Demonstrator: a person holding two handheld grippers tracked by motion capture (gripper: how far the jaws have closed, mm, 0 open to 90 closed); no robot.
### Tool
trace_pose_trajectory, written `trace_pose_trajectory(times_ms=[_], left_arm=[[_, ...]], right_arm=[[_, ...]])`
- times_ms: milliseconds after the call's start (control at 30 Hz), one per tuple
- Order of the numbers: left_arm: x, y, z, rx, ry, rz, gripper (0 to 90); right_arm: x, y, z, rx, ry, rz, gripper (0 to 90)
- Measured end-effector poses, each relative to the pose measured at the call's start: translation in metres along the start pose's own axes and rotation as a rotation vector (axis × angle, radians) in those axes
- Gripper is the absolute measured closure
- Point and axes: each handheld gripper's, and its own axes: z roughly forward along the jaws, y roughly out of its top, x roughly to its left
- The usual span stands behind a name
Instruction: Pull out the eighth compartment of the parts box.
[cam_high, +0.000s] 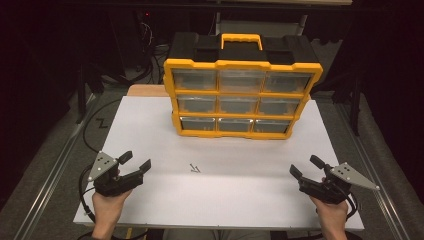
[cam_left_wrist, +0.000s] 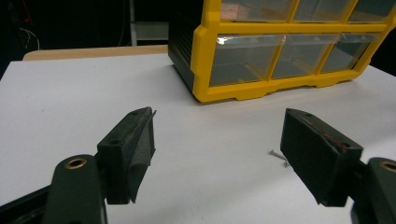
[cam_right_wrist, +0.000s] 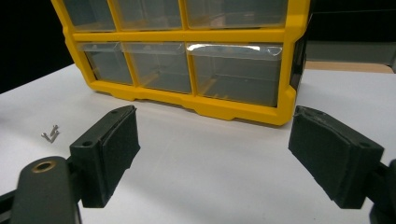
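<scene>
Screws (cam_high: 195, 168) lying small and loose near the middle of the white tabletop (cam_high: 150, 125), left gripper (cam_high: 135, 161) held at near left with fingers (cam_left_wrist: 133, 154) spread and empty, right gripper (cam_high: 306, 166) at near right likewise spread, yellow drawer organizer (cam_high: 242, 97) standing at the far side.

The white tabletop (cam_high: 150, 130) is evenly and brightly lit from above, while the room around it sinks into near black. Shadows on the board are soft and short. A glare streak runs along the clear drawer fronts of the yellow organizer (cam_right_wrist: 233, 46). All pictures are slightly soft and grainy; in both gripper views the near black pads (cam_left_wrist: 135, 154) look mildly blurred, and the small screws (cam_right_wrist: 50, 134) are barely resolved.
</scene>
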Motion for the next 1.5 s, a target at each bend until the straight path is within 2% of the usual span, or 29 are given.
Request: trace_pose_trajectory(times_ms=[133,600,733,900,1100,1500], left_arm=[[-0.001,0.0,0.0,0.001,-0.001,0.002,26.1],[-0.004,0.0,0.004,0.015,-0.01,0.015,24.5],[-0.004,0.0,0.004,0.009,-0.008,0.007,24.4],[-0.003,0.0,0.003,0.004,-0.018,-0.008,24.2],[-0.002,-0.001,0.003,0.002,-0.013,-0.02,24.0],[-0.002,-0.001,0.002,0.007,-0.007,-0.016,23.7]], right_arm=[[0.001,0.0,0.0,0.002,0.012,0.004,19.7],[0.002,0.0,0.003,0.001,0.011,0.001,21.1],[0.002,0.0,0.004,-0.003,0.007,0.005,21.9],[0.003,-0.001,0.009,0.022,0.005,-0.001,21.9],[0.006,0.002,0.013,-0.008,0.006,-0.012,21.8],[0.01,0.012,0.021,0.007,0.021,-0.021,22.8]])
